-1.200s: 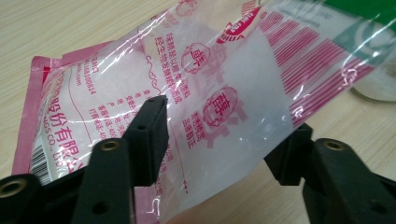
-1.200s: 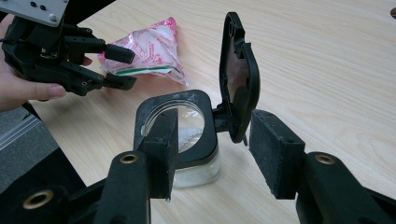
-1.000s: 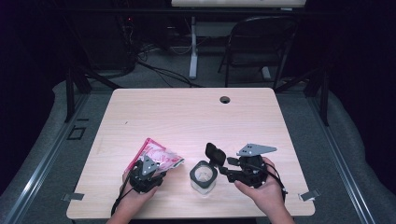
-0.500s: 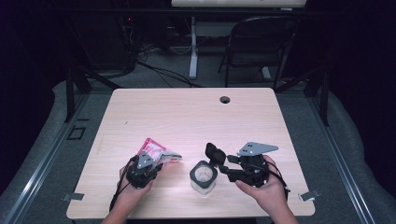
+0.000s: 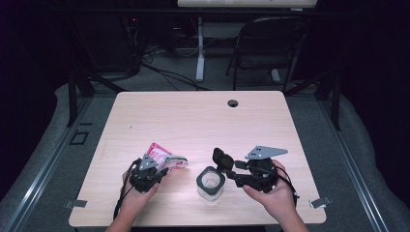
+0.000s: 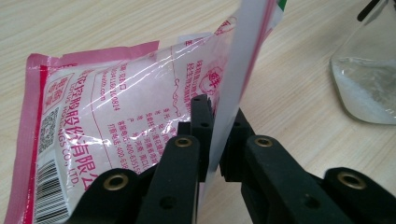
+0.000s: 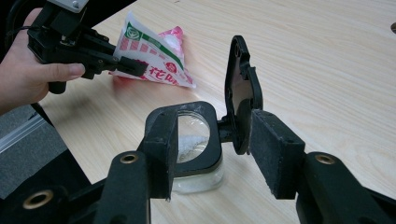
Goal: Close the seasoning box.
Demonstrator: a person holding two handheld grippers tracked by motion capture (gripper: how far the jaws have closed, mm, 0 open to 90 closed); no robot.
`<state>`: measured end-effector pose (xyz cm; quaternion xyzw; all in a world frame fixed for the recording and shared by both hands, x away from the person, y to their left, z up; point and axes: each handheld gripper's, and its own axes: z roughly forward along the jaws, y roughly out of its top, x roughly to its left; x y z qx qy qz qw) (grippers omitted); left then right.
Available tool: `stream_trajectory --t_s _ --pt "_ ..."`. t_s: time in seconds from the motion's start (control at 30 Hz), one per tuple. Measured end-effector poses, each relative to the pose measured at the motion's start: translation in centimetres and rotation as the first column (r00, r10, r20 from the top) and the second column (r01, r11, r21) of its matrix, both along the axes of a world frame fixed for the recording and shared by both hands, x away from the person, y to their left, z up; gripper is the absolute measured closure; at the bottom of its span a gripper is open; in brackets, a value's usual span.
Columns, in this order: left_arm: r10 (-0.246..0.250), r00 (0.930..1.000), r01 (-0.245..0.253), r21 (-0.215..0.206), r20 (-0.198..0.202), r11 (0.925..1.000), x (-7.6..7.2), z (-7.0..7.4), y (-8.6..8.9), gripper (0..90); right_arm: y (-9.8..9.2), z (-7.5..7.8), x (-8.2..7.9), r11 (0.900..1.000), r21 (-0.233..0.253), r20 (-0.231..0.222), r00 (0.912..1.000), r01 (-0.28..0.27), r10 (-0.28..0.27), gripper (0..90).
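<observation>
Two things in play: a soft pink packet (image 6: 116,112) and a clear glass jar (image 5: 211,182) with a black hinged lid (image 7: 243,93) standing open. Packet pinched at its flat top edge between the fingers (image 6: 201,121) of the left gripper (image 5: 155,170), lower end resting on the worktop (image 5: 193,121), just beside the jar. Likely light, limp and slick; best held at the stiff sealed edge, firmly, tilted slowly. Right gripper (image 7: 212,140) with fingers spread around the jar's black rim, whether touching it cannot be told. Jar rigid, breakable, apt to slide; steadying by the collar advisable.
</observation>
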<state>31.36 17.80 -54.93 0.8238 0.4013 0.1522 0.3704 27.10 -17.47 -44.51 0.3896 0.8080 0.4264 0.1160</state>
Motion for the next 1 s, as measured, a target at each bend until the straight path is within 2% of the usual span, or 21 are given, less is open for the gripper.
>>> stream_trajectory --t_s 0.23,0.4,0.6,0.83,1.0 --pt "0.030 0.9995 -0.029 -0.013 0.006 0.9995 0.1 -0.1 -0.1 84.4 0.0 -0.1 0.1 1.000 0.005 -0.011 0.9999 0.005 -0.005 52.5" --pt "0.019 0.9984 -0.021 0.038 0.052 0.9990 -0.1 -0.2 -0.6 89.7 0.0 -0.2 0.1 1.000 0.017 -0.013 0.9999 0.007 -0.007 52.4" --pt "0.013 0.9980 -0.016 0.045 0.061 0.9988 -0.1 0.0 -0.5 89.9 -0.1 -0.3 0.1 1.000 0.027 -0.016 0.9998 0.010 -0.010 52.4" --pt "0.001 0.9981 -0.003 0.045 0.061 0.9990 -0.1 0.9 -0.1 90.0 -0.3 -0.4 0.1 0.999 0.032 -0.017 0.9998 0.014 -0.013 52.6" --pt "-0.003 0.9975 0.000 0.037 0.071 0.9993 -0.1 2.2 0.5 90.0 -0.4 -0.4 0.2 0.999 0.034 -0.016 0.9997 0.020 -0.020 52.6"
